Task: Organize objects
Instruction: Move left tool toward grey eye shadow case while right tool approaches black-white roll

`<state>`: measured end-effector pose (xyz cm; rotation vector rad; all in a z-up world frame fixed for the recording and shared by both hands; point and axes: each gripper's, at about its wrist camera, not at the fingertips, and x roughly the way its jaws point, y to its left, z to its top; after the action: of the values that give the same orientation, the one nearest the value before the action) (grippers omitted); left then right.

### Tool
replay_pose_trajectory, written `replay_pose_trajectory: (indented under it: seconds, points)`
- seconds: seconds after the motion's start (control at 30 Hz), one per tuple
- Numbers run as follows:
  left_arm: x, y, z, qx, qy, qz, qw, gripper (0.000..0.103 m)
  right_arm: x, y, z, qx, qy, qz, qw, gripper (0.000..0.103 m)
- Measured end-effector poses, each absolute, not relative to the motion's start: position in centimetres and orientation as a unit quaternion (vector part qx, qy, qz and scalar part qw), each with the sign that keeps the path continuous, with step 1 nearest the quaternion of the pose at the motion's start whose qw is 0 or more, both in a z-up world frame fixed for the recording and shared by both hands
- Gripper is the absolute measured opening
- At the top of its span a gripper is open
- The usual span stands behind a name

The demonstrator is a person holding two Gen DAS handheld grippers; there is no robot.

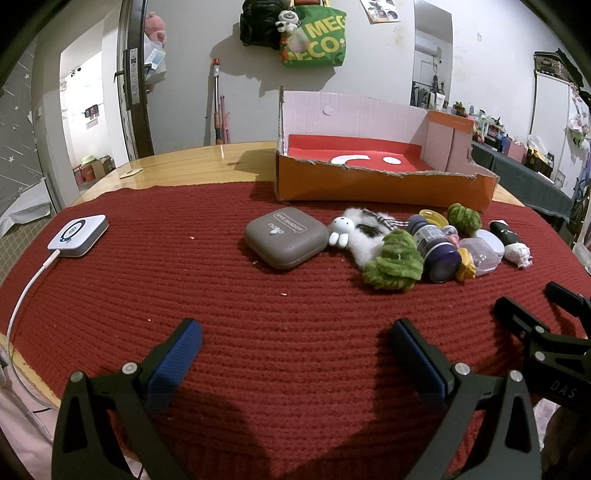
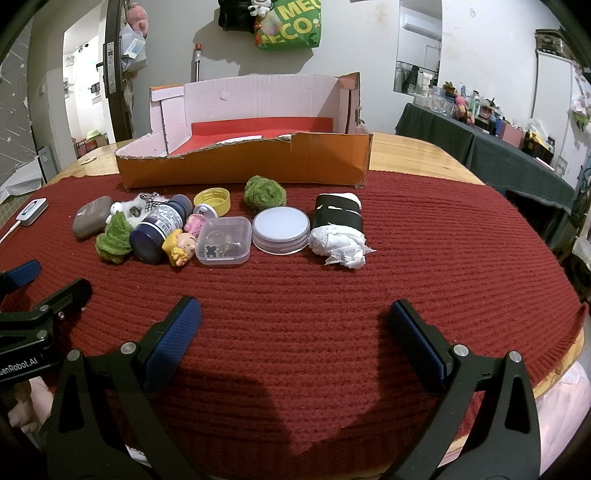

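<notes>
A row of small objects lies on the red knitted mat in front of an open orange cardboard box. From the left: a grey eye-shadow case, a white plush rabbit charm, a green fuzzy piece, a dark blue bottle, a yellow cap, a clear plastic case, a round white lid, a black roll with crumpled paper. My left gripper and right gripper hover open over bare mat, nearer than the objects, holding nothing.
A white square device with a cable lies at the mat's left side. The wooden table reaches beyond the mat. A dark-covered side table with clutter stands at the right. Bags hang on the far wall.
</notes>
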<state>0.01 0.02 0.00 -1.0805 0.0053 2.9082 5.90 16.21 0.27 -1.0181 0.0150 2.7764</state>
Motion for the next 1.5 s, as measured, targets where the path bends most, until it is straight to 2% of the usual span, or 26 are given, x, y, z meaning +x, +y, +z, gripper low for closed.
replay_pose_trajectory:
  seconds: [0.63,0.9,1.17,1.5]
  points:
    - [-0.1,-0.1,0.5,-0.345,0.004,0.938,0.023,0.103,6.1,16.9,1.3,-0.347,0.019,0.934,0.078,0.103]
    - [-2.7,-1.6,2.6,-0.354,-0.002,0.934,0.045,0.103,5.1,18.1,4.1,-0.324,0.018,0.941,0.099,0.103]
    - [-5.8,-3.4,3.1,-0.377,-0.003,0.923,0.073,0.103,2.6,20.9,4.8,-0.347,0.02,0.929,0.127,0.103]
    - [-8.1,-3.9,2.8,-0.392,0.037,0.912,0.114,0.095,1.0,22.9,3.5,-0.397,0.039,0.907,0.138,0.103]
